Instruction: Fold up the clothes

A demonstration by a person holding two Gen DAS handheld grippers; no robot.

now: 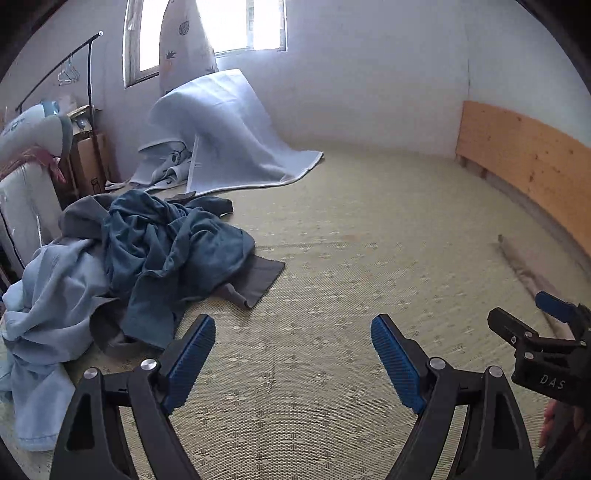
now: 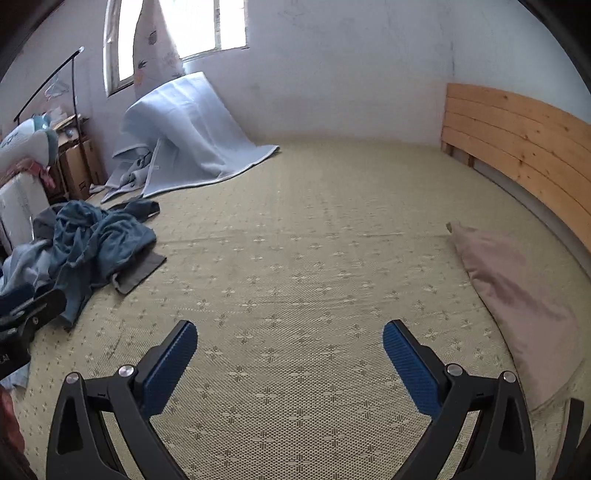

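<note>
Nothing looks folded yet: the clothes pile [image 1: 122, 266] sits crumpled at left, your left gripper [image 1: 293, 354] and right gripper [image 2: 290, 360] both spread wide, empty.

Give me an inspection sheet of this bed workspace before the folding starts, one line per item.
Surface: woven bed mat, mostly bare.
Job's things: clothes pile, crumpled, unfolded, at the mat's left edge.
Clutter: pale blue blanket draped at the far corner; pink pillow by the wooden headboard.
Grippers: left gripper open, empty; right gripper open, empty.
Cables: nothing seen.
Surroundings: window, clothes rail with hangers.
</note>
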